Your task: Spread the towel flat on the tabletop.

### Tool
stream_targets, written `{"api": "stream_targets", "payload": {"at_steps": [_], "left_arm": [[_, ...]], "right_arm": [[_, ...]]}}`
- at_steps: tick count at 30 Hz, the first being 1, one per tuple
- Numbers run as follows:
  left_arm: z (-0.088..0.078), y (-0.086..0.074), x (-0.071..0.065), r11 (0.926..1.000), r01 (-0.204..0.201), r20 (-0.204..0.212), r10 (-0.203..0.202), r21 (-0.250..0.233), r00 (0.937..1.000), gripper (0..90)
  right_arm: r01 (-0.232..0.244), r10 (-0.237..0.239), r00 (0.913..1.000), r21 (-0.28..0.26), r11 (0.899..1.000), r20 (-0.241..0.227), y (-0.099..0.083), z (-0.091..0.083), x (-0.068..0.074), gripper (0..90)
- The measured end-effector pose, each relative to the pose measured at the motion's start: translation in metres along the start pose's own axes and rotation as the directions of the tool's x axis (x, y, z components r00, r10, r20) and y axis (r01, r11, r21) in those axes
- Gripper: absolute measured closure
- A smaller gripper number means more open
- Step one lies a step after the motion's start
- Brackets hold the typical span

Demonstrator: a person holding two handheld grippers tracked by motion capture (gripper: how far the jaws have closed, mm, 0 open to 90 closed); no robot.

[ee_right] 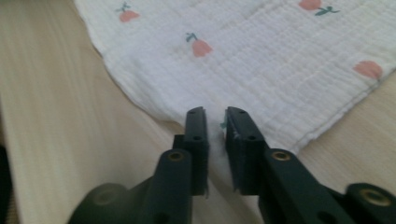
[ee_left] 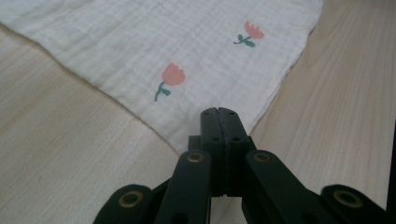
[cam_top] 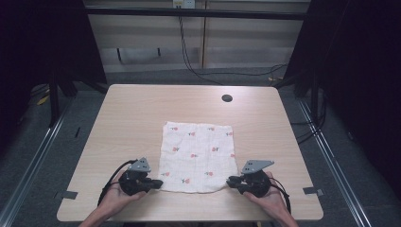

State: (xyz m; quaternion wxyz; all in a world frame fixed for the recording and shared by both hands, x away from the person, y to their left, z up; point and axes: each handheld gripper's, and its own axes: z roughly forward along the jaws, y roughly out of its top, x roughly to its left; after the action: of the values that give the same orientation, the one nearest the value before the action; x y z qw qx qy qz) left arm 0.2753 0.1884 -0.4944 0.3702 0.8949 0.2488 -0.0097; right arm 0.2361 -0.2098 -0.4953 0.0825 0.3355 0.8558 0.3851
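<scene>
Pale wooden table (cam_top: 142, 109) bears an unlabelled tulip-print cloth (cam_top: 198, 151); left tool (cam_top: 158, 182) pinches its corner, right tool (cam_top: 230, 181) spread.

The cloth (cam_top: 197, 156) is a white, crinkled, matt woven gauze. The desk (cam_top: 137, 113) is pale, smooth wood-grain laminate. Gripper jaws are matt black plastic.

light wood table (cam_top: 142, 109), white floral cloth (cam_top: 198, 156) flat near front edge
</scene>
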Motion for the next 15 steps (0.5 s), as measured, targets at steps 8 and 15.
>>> {"api": "stream_targets", "payload": {"at_steps": [8, 15], "left_arm": [[-0.015, -0.010, -0.015, 1.0000, 0.006, 0.048, -0.006, 0.004, 0.9988, 90.0], [-0.020, -0.021, -0.024, 0.9999, 0.005, 0.113, -0.006, 0.009, 0.9935, 90.0]], "right_arm": [[-0.050, 0.047, 0.9904, -0.017, 0.999, -0.130, -0.002, -0.016, 0.006, 87.1], [-0.053, 0.059, 0.9850, 0.039, 0.998, -0.162, -0.010, -0.020, 0.017, 88.6]]}}
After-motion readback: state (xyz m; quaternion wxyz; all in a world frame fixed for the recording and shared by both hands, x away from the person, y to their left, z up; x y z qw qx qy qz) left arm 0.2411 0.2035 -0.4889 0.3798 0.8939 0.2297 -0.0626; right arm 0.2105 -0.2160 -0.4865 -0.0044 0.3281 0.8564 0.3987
